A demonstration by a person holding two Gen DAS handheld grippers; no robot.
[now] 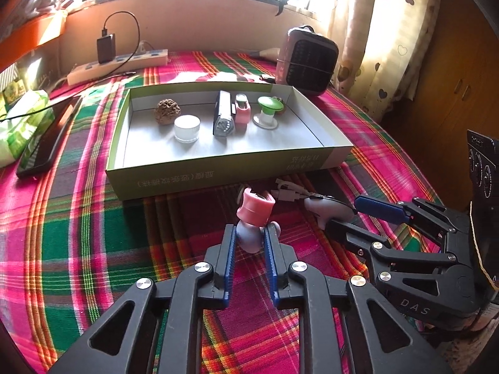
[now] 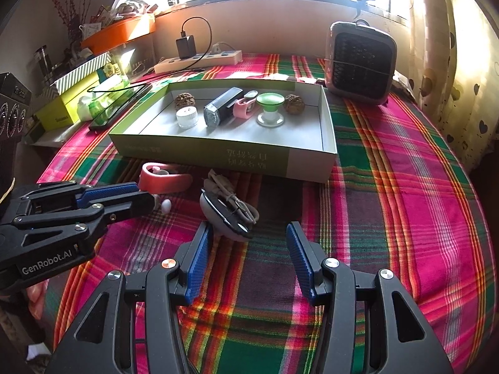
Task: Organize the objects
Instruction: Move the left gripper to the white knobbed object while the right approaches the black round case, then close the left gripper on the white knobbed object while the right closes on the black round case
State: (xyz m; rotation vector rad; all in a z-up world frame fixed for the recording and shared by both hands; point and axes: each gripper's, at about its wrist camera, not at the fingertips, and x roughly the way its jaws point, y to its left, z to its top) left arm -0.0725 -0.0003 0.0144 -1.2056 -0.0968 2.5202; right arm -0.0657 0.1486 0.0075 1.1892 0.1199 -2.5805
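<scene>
While open cloth (image 2: 389, 187) flanks it, box (image 2: 312, 162) stands.

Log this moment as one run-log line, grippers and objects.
left gripper: shut on pink-and-grey toy | right gripper: open, behind grey mouse | box: several items inside

We note a pink-and-grey toy (image 1: 254, 218) at centre frame, lying on the cloth below the green box (image 1: 193, 180). In the box: walnut (image 1: 167, 111), white cap (image 1: 187, 127), black light (image 1: 223, 115), pink clip (image 1: 242, 109), green stand (image 1: 267, 110).
</scene>
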